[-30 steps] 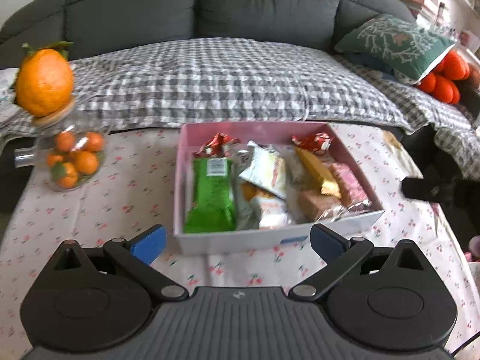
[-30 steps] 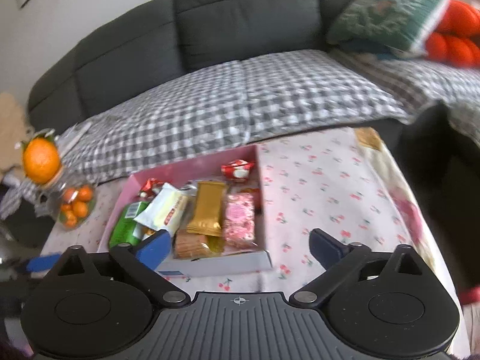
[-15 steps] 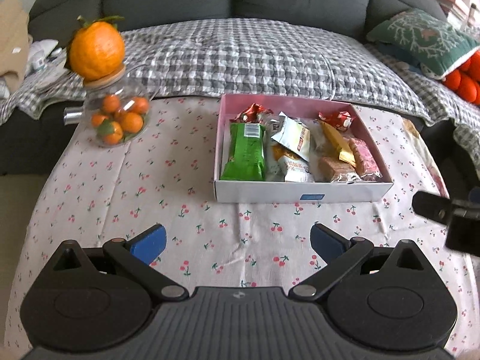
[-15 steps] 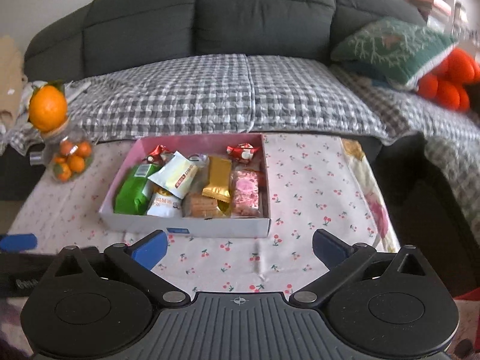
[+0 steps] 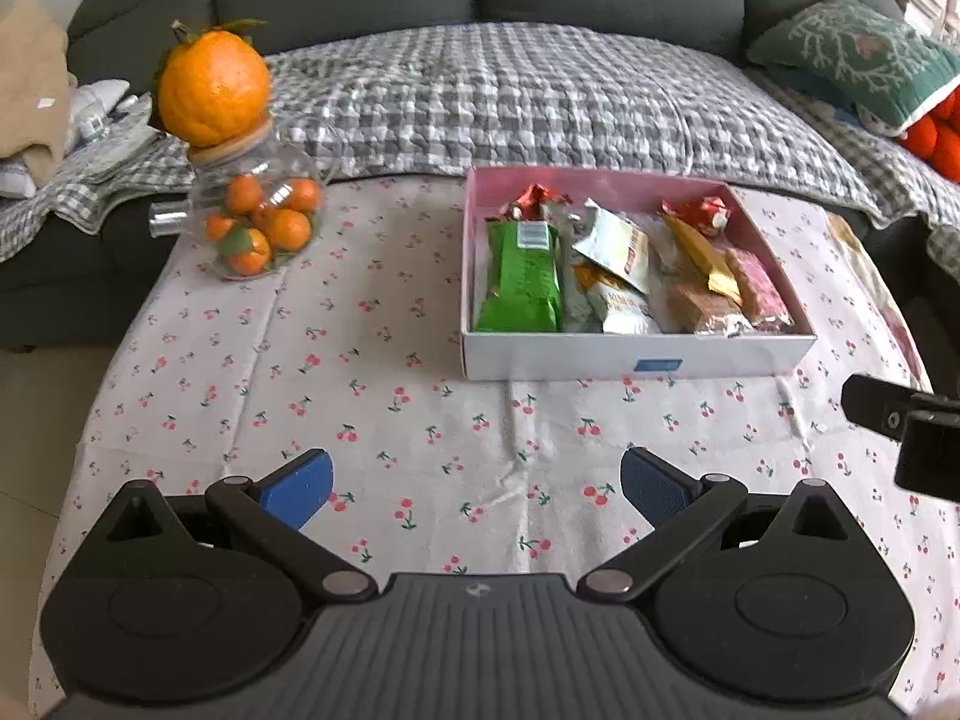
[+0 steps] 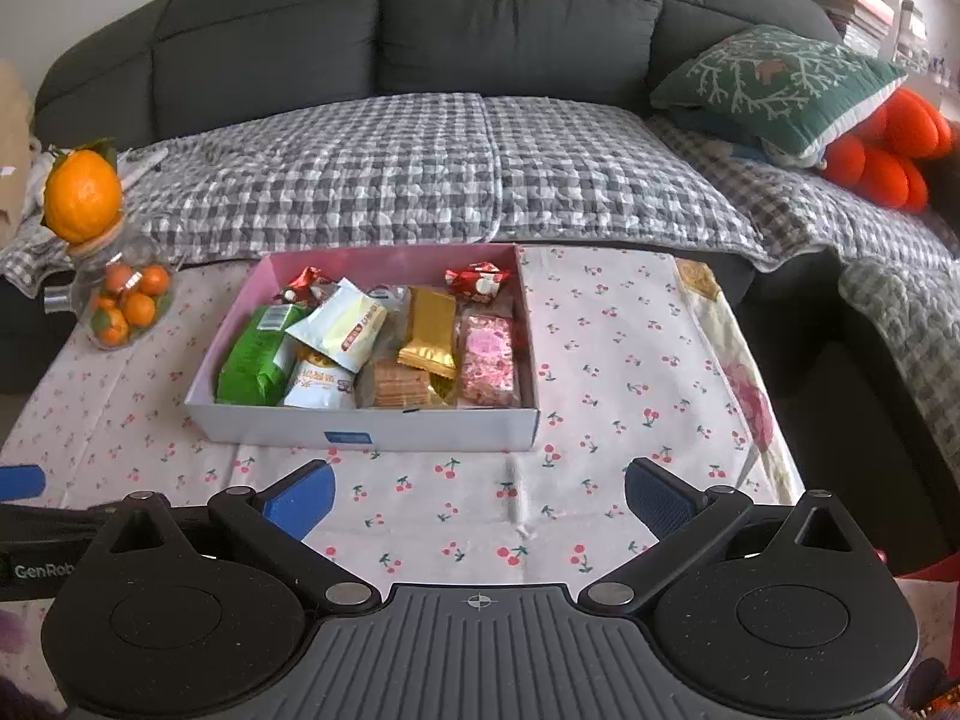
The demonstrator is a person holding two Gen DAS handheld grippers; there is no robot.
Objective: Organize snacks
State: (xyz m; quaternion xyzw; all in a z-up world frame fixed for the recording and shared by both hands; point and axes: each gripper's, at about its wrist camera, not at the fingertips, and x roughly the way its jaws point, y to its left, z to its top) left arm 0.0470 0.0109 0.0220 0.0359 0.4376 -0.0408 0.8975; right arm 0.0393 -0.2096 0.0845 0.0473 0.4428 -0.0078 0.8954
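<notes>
Cherry-print tablecloth (image 6: 600,360) holds snack box (image 6: 420,432) ahead of both spread, empty grippers.

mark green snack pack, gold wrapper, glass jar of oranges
green snack pack (image 6: 255,360), right wrist view, middle of its front face
gold wrapper (image 6: 429,333), right wrist view, centre of the foil
glass jar of oranges (image 5: 261,222), left wrist view, round belly

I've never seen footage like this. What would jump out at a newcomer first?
Probably the pink-lined box in the middle of the cherry-print tablecloth, packed with snacks such as a green packet and a gold wrapper. Next, off to the left, the big orange perched on a glass jar of small oranges. Both claws, left claw and right claw, are open and hold nothing.
</notes>
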